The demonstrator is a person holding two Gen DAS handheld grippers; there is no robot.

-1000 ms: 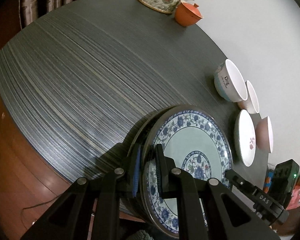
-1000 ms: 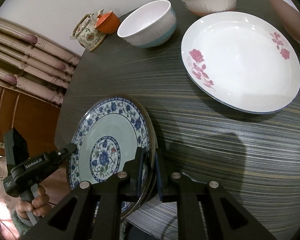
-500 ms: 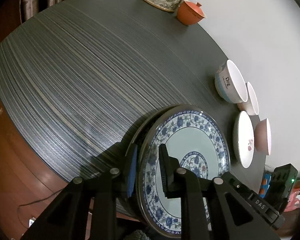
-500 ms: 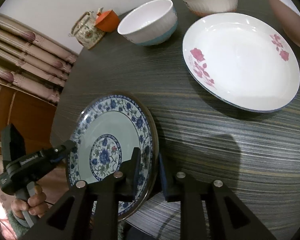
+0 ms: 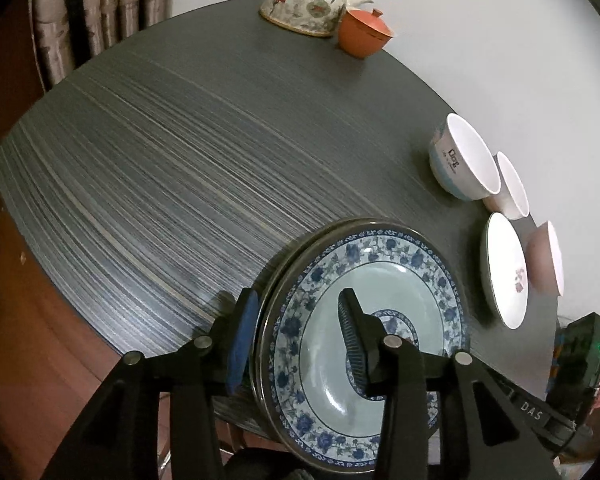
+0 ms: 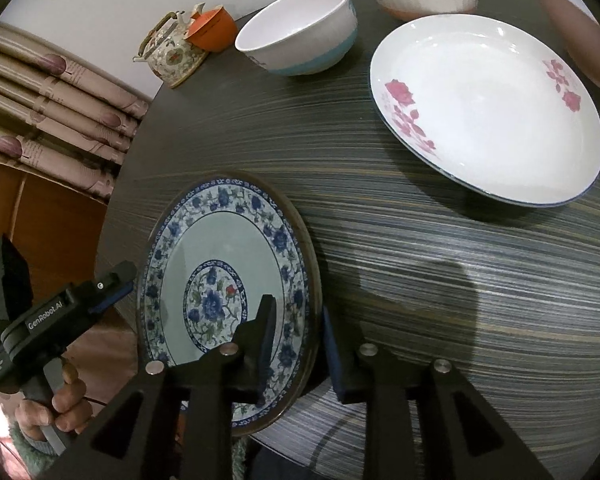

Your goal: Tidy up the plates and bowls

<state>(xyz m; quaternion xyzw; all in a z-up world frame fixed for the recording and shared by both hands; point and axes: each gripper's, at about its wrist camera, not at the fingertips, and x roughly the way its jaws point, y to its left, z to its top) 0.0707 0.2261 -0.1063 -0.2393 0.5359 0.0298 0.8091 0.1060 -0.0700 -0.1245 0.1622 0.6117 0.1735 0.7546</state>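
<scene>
Both grippers straddle the rim of the blue-and-white plate, jaws just opened off it.

The left gripper (image 5: 296, 340) stands with a clear gap on both sides of the rim; the right gripper (image 6: 300, 340) is narrower, its jaws also just parted, pads close beside the rim but not pressing. The plate (image 6: 228, 264) has a pale green centre, a blue flower medallion, a blue floral border and a dark edge, and lies at the near edge of the dark streaked table (image 5: 172, 168), seemingly on another plate. Beyond are a white plate with pink roses (image 6: 488, 108), three bowls, a teapot (image 5: 308, 0) and an orange cup.
</scene>
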